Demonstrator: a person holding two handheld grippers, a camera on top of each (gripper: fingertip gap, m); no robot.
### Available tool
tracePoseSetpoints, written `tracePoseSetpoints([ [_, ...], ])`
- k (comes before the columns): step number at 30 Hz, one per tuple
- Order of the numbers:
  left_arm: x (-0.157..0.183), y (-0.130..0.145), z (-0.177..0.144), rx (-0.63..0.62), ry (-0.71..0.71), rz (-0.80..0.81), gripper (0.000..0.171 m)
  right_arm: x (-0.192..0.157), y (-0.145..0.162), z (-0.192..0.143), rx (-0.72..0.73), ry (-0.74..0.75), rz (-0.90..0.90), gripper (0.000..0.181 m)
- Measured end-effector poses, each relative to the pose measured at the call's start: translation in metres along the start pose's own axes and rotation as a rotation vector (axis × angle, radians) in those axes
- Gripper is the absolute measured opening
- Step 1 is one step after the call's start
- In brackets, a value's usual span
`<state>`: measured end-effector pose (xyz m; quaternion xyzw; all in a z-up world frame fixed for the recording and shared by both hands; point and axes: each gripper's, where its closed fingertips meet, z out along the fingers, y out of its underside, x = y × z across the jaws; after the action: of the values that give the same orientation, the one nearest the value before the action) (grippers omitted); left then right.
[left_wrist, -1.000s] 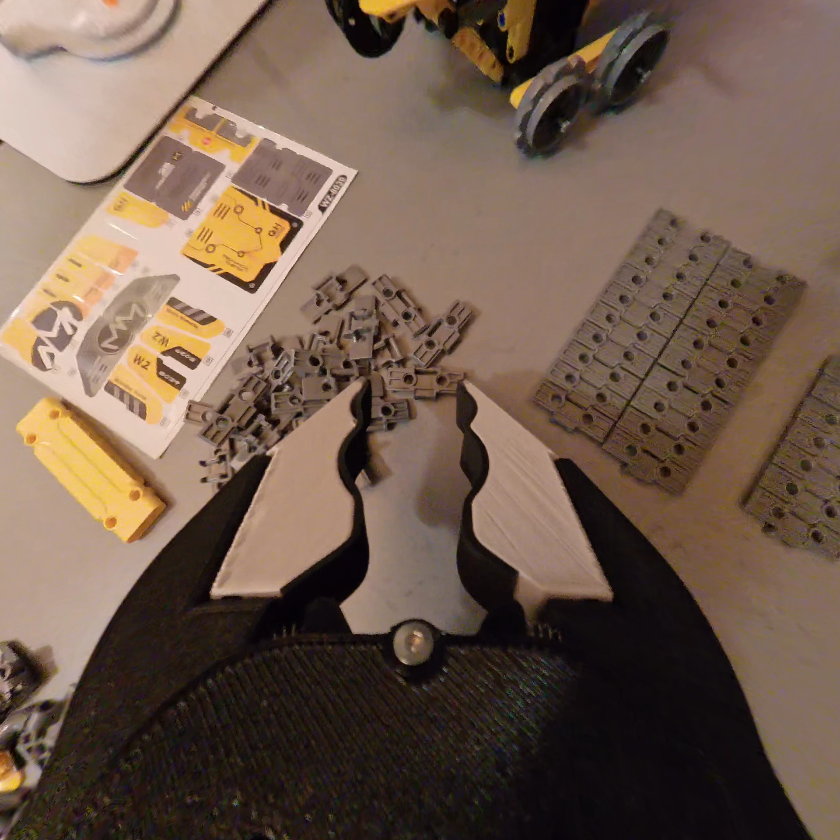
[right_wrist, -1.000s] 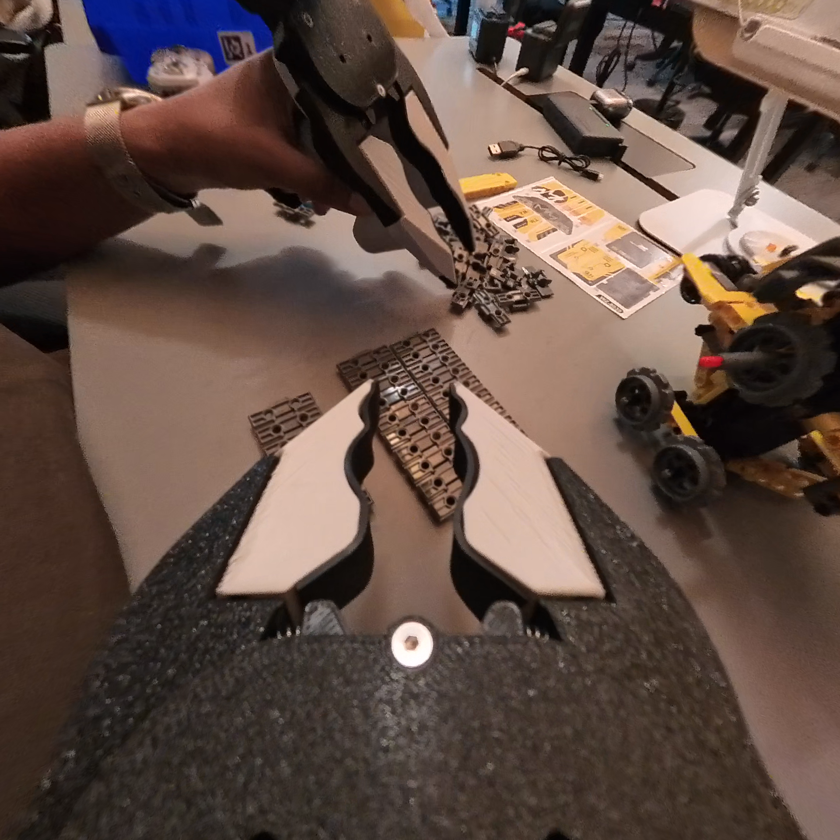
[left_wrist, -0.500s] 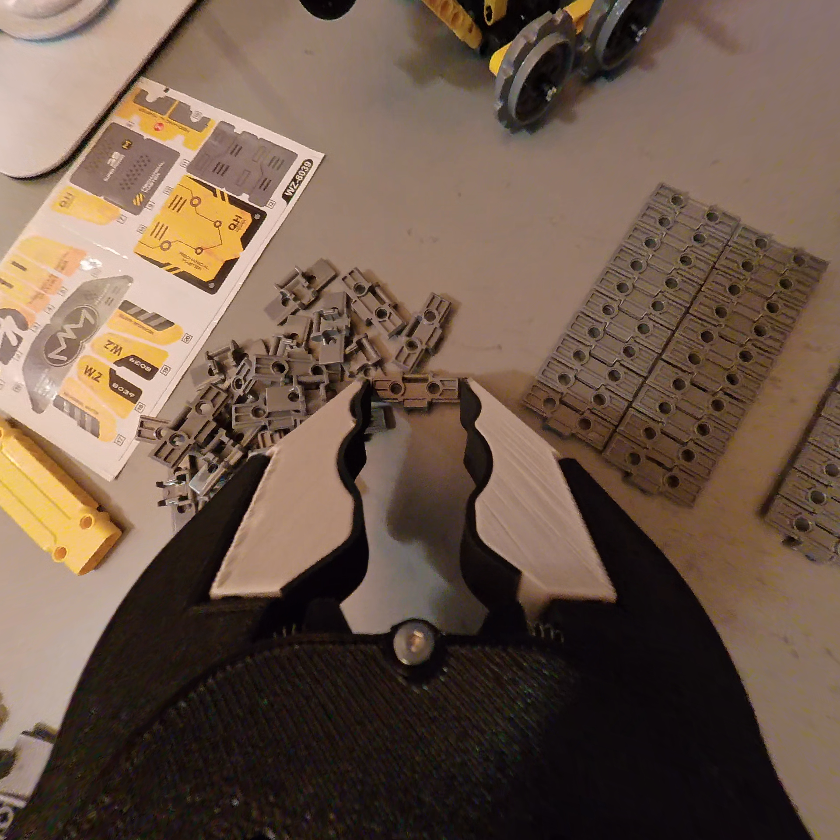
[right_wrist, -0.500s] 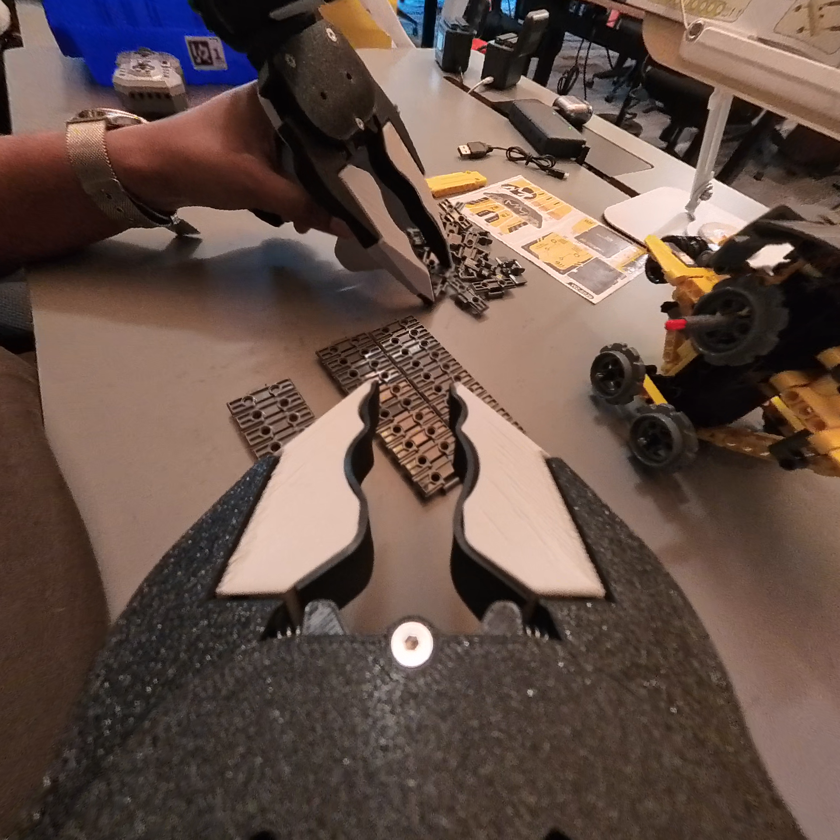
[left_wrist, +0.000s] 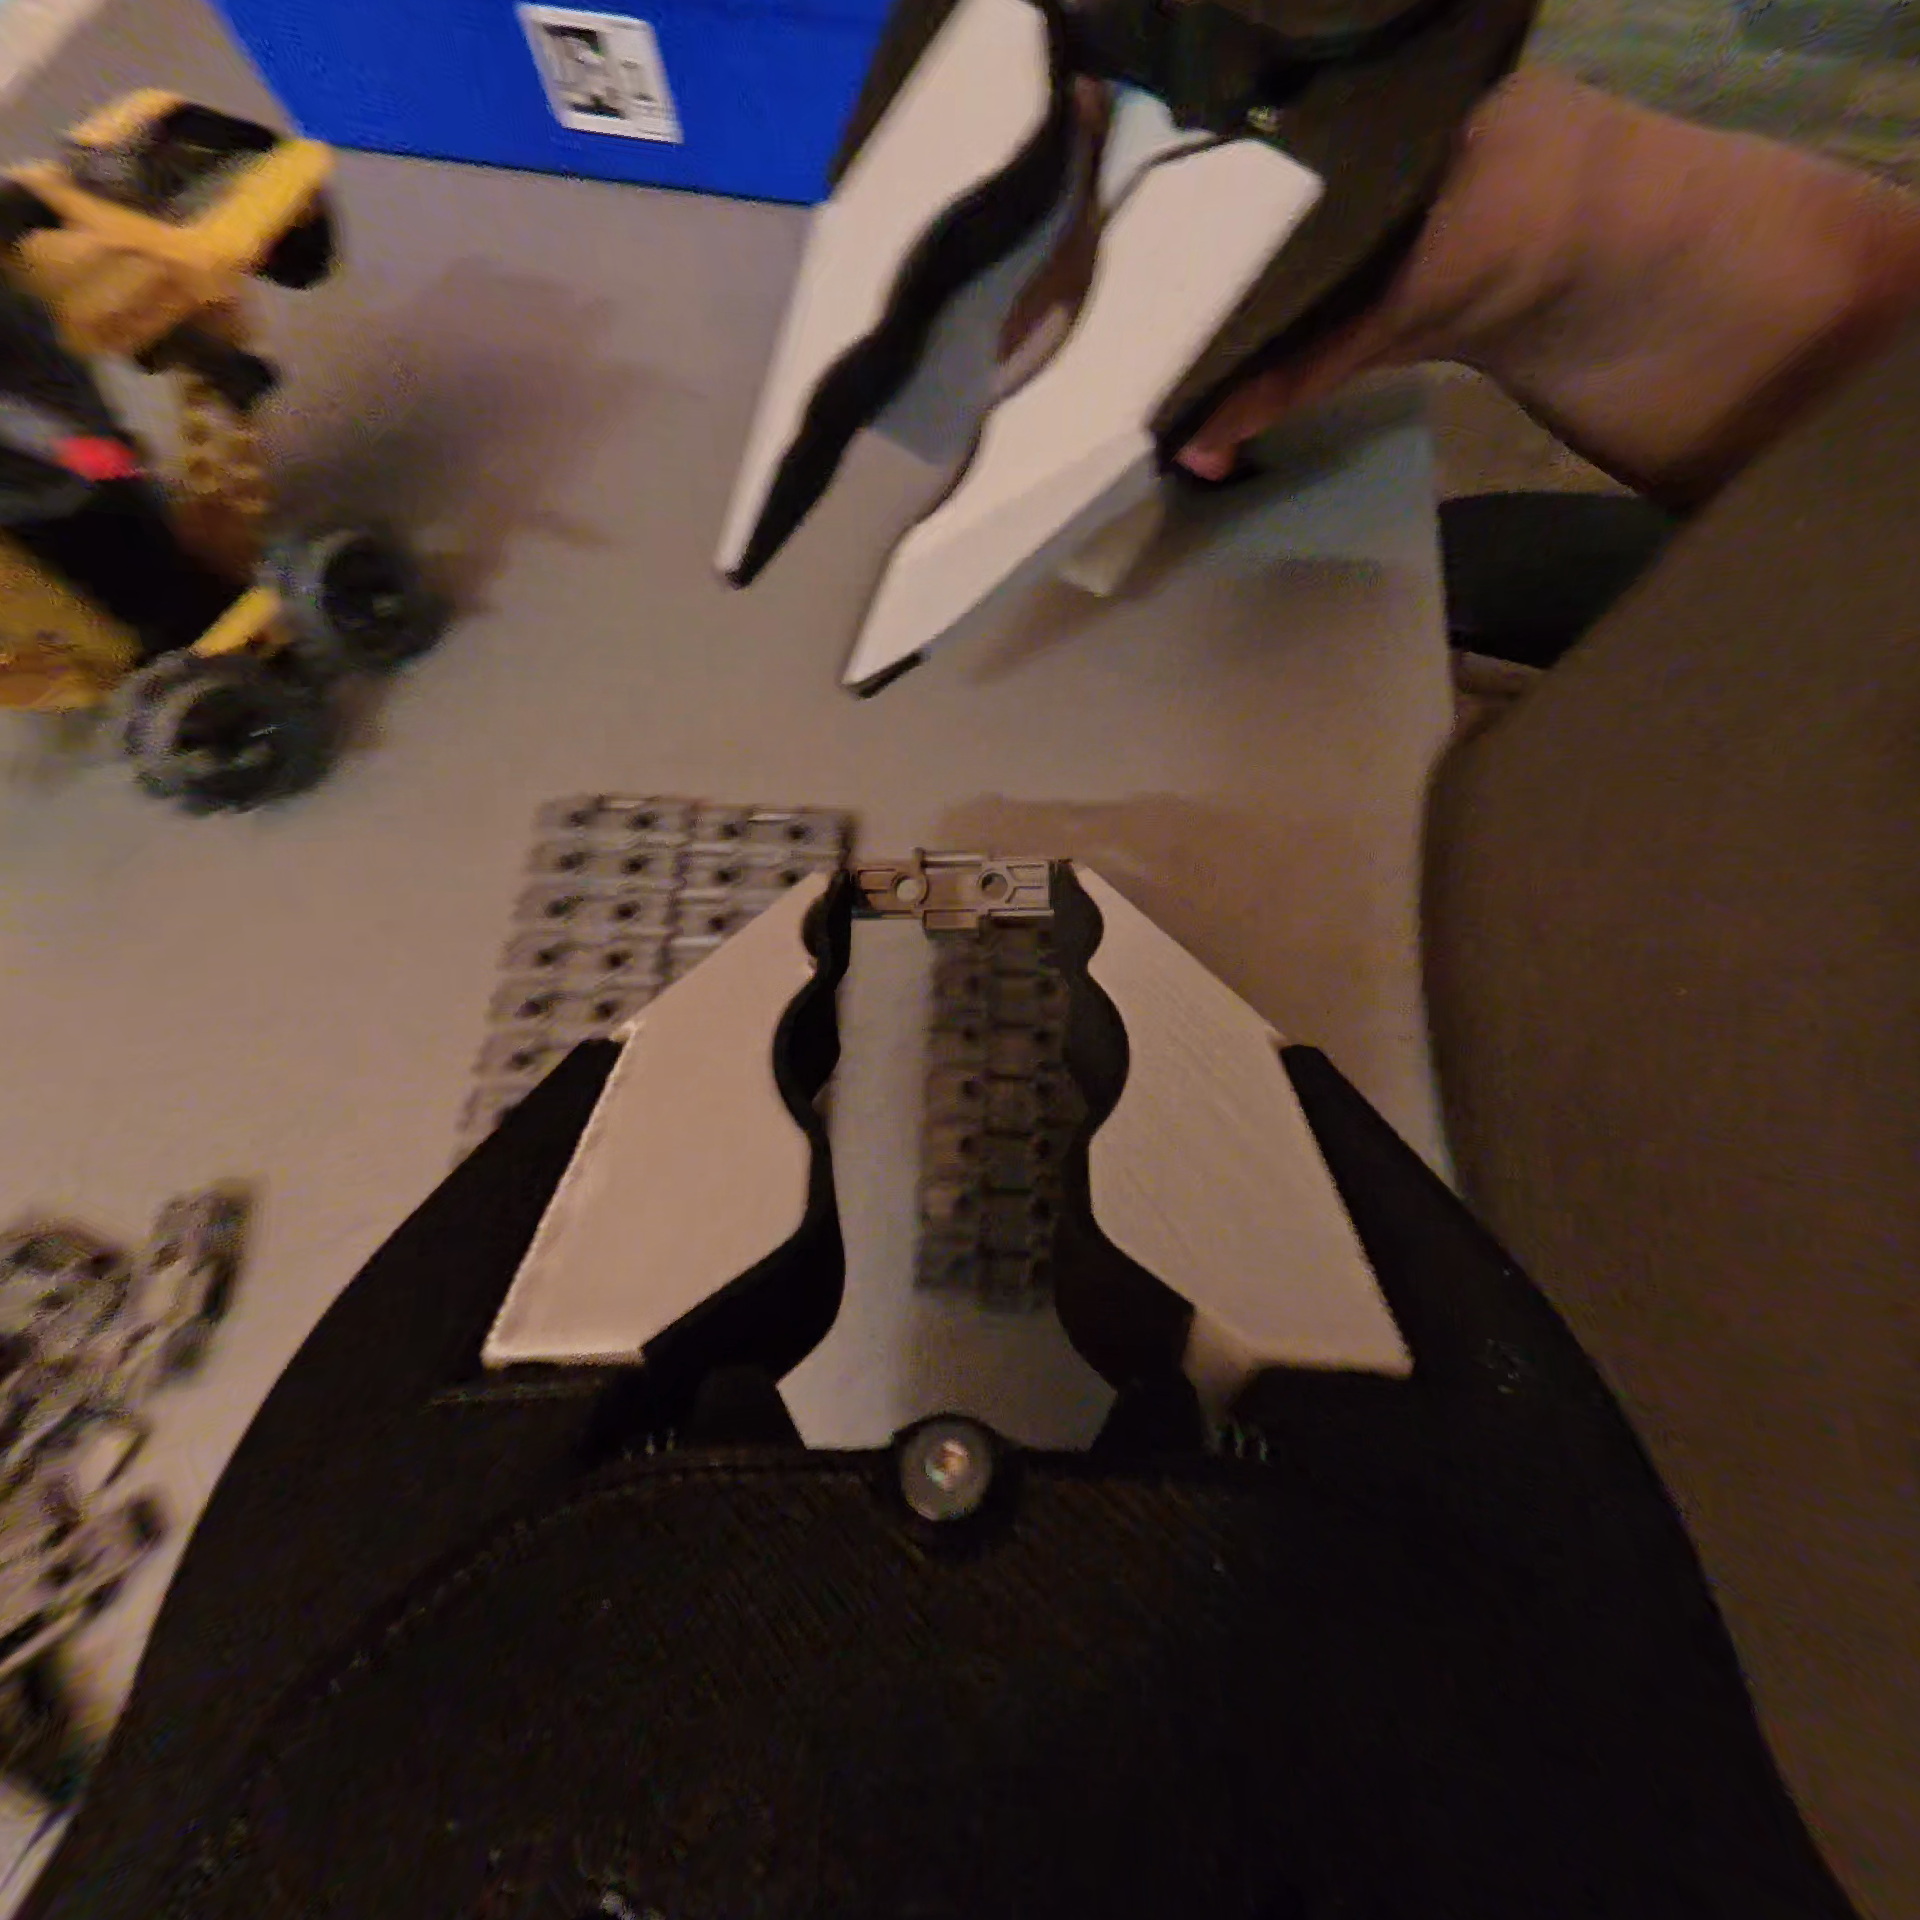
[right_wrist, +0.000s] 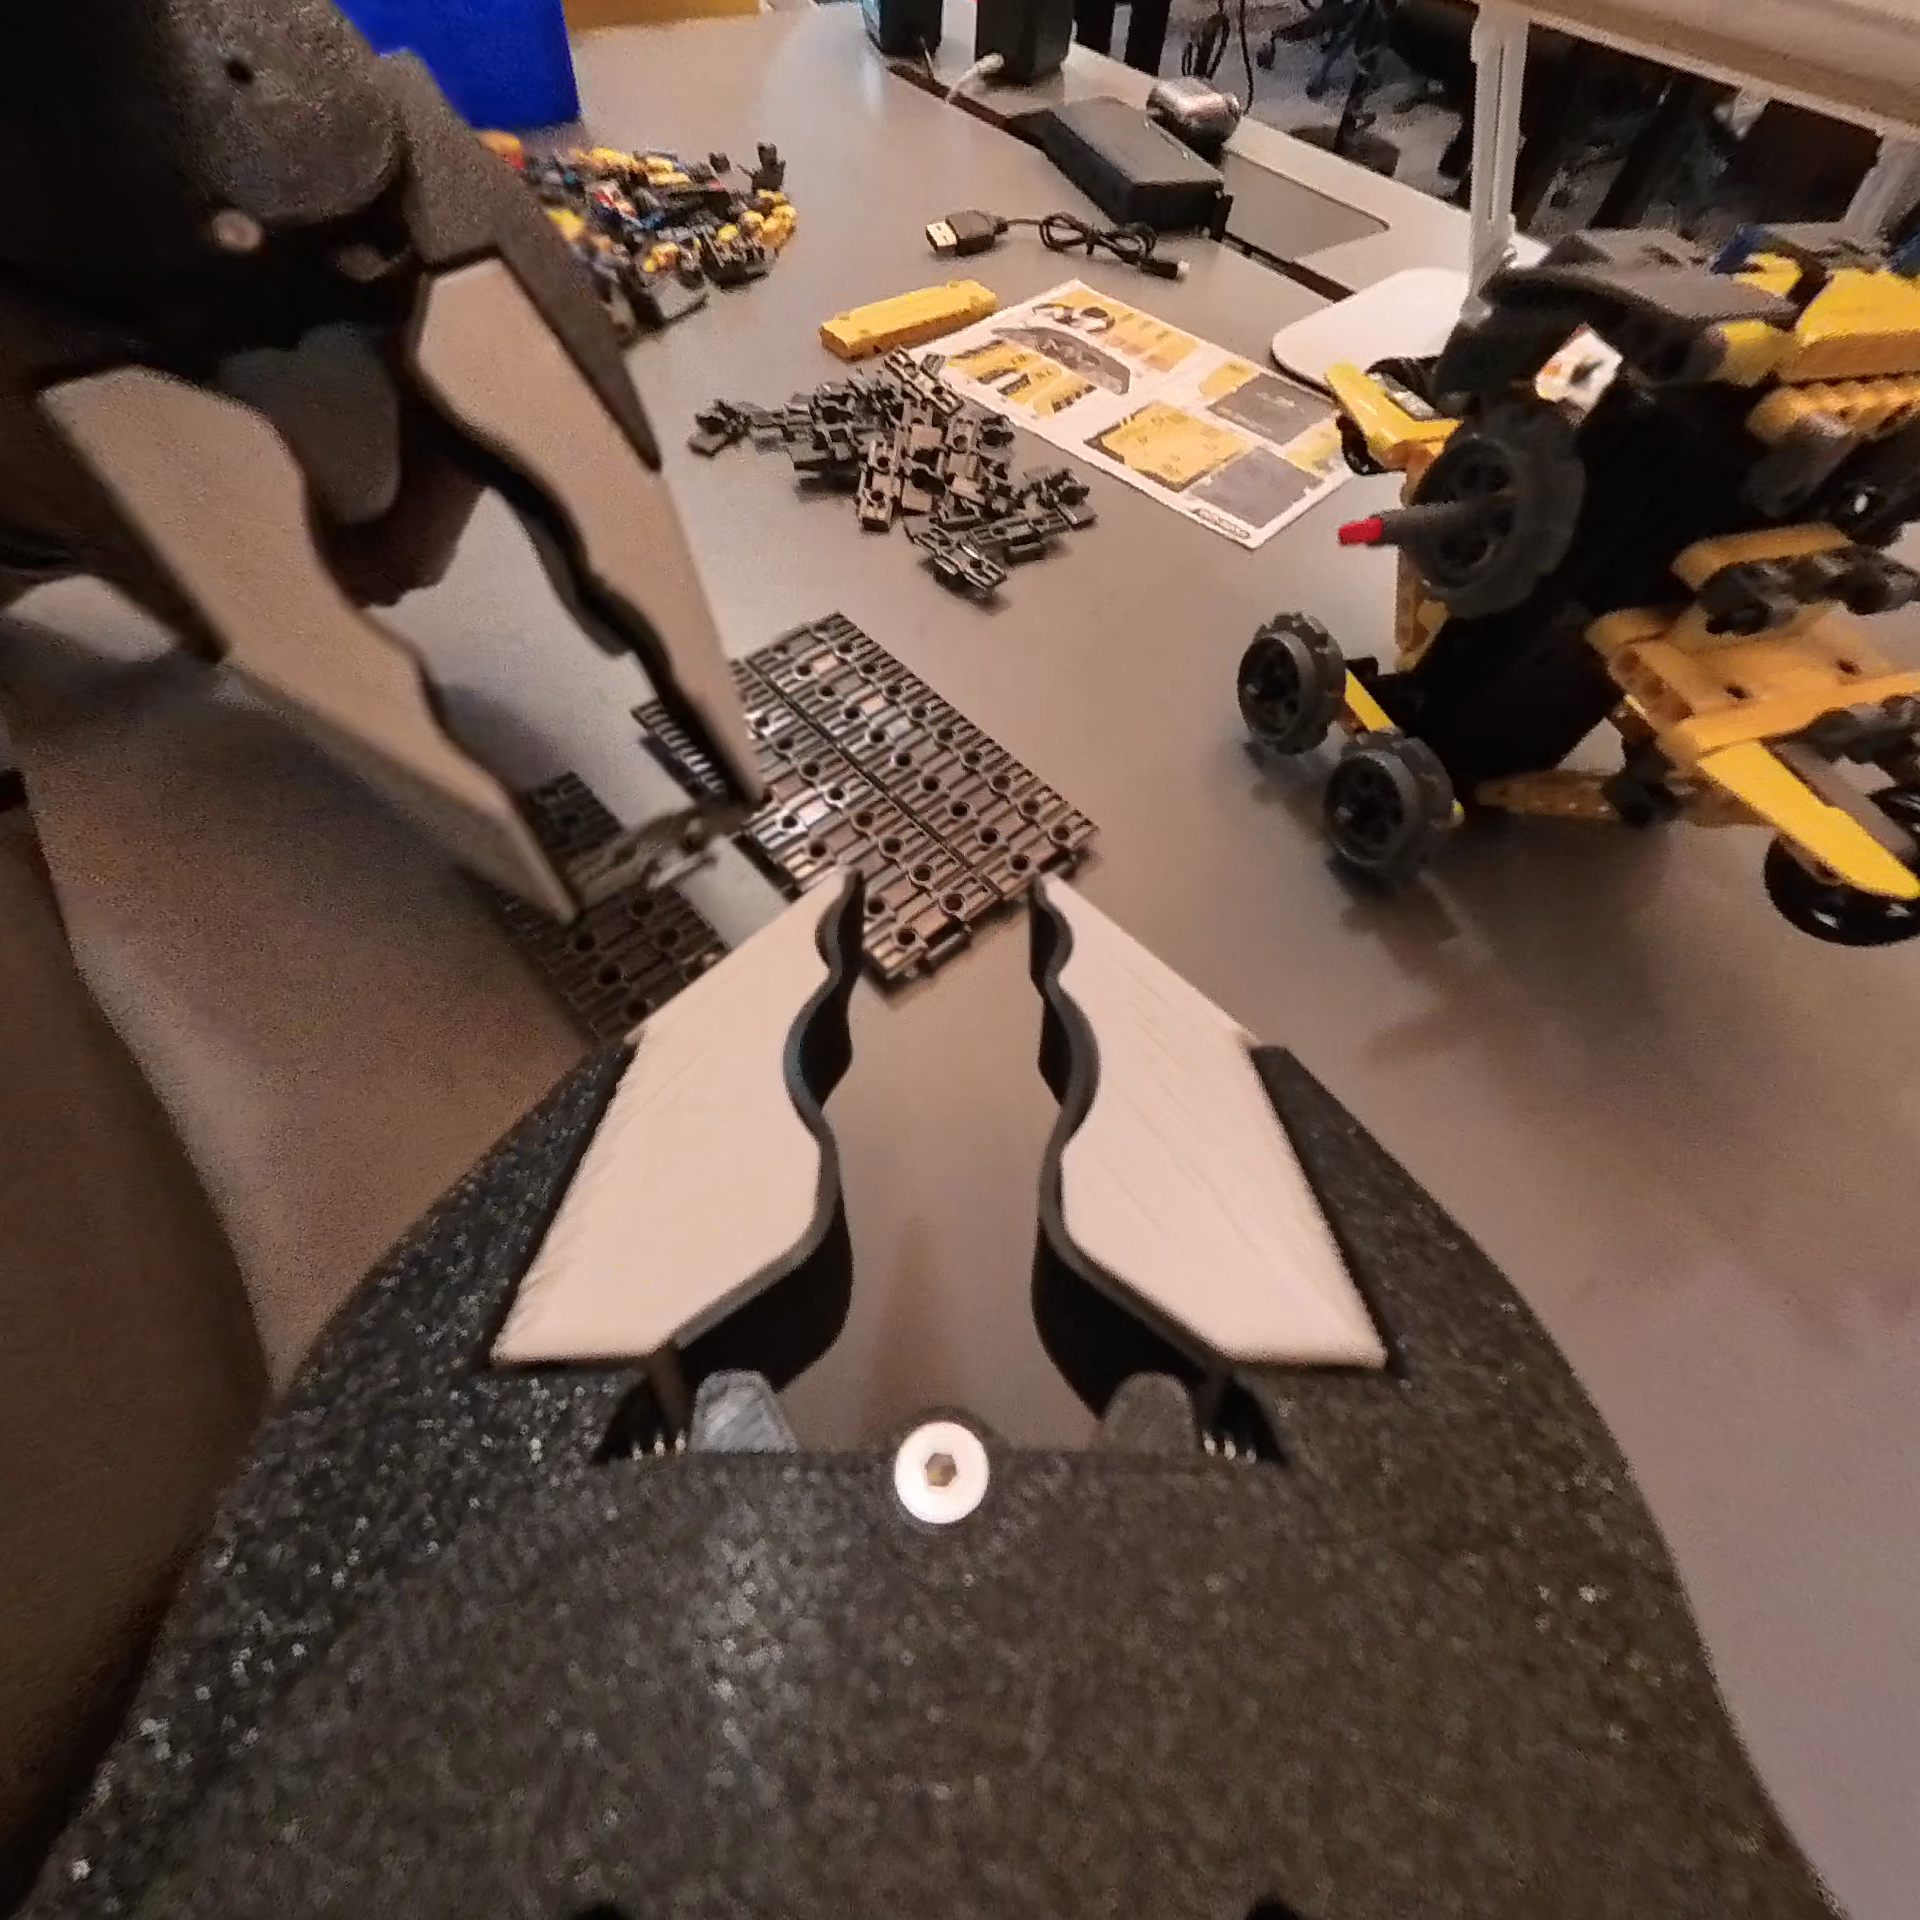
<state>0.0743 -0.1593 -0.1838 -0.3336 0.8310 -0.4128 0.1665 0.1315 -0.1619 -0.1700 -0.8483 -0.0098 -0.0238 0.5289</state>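
My left gripper (left_wrist: 948, 885) is shut on a single grey track link (left_wrist: 987, 889), held crosswise between its tips just above the far end of a short strip of joined links (left_wrist: 992, 1122). A wider mat of joined links (left_wrist: 634, 935) lies just left of the strip. In the right wrist view the left gripper (right_wrist: 660, 854) holds the link (right_wrist: 675, 836) over the strip (right_wrist: 613, 956). My right gripper (right_wrist: 943, 891) is open and empty at the near end of the mat (right_wrist: 894, 790). It also shows in the left wrist view (left_wrist: 800, 630), hovering over the table.
A pile of loose links (right_wrist: 914, 468) lies beyond the mat. A yellow and black wheeled model (right_wrist: 1610, 644) stands at the right. Farther back are a sticker sheet (right_wrist: 1174, 416), a yellow brick (right_wrist: 909, 317), a cable (right_wrist: 1049, 234), mixed parts (right_wrist: 665, 229) and a blue bin (left_wrist: 582, 94). Left tips and right tips are each some 35 cm from the yellow brick (right_wrist: 909, 317).
My left gripper shut on one link at the pile's edge, lifted it and swung over to the short strip beside the mat. My right gripper stayed open near the mat.
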Motion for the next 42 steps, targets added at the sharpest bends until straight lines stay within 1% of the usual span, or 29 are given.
tracePoseSetpoints([
  [3, 0.019, 0.001, 0.023, -0.043, 0.033, 0.046, 0.037, 0.0, 0.006, -0.003, -0.02, 0.016, -0.01, 0.031],
  [7, 0.022, 0.011, 0.039, -0.11, 0.052, 0.048, 0.037, -0.004, 0.011, -0.004, -0.034, 0.018, -0.024, 0.032],
  [12, 0.017, 0.02, 0.041, -0.158, 0.015, 0.068, 0.037, -0.005, 0.022, -0.005, -0.078, 0.031, -0.054, 0.033],
  [20, 0.013, 0.019, 0.035, -0.162, -0.004, 0.066, 0.037, -0.006, 0.026, -0.001, -0.105, 0.031, -0.078, 0.033],
  [26, 0.012, 0.024, 0.034, -0.169, 0.001, 0.063, 0.037, -0.008, 0.028, 0.002, -0.123, 0.038, -0.092, 0.033],
  [29, 0.013, 0.026, 0.035, -0.172, 0.006, 0.058, 0.044, -0.01, 0.029, 0.003, -0.131, 0.037, -0.101, 0.034],
  [32, 0.013, 0.024, 0.032, -0.162, 0.002, 0.056, 0.051, -0.02, 0.024, 0.005, -0.112, -0.026, -0.093, 0.035],
  [33, 0.013, 0.024, 0.031, -0.156, 0.0, 0.053, 0.052, -0.025, 0.021, 0.005, -0.103, -0.067, -0.081, 0.031],
  [36, 0.011, 0.027, 0.025, -0.153, -0.006, 0.034, 0.052, -0.042, 0.015, 0.003, -0.096, -0.224, -0.042, 0.0],
  [39, 0.009, 0.035, 0.023, -0.164, -0.016, 0.016, 0.051, -0.057, 0.016, 0.007, -0.138, -0.362, -0.011, 0.0],
  [42, 0.009, 0.037, 0.023, -0.147, -0.015, 0.0, 0.051, -0.064, 0.026, 0.016, -0.219, -0.397, -0.041, 0.0],
])
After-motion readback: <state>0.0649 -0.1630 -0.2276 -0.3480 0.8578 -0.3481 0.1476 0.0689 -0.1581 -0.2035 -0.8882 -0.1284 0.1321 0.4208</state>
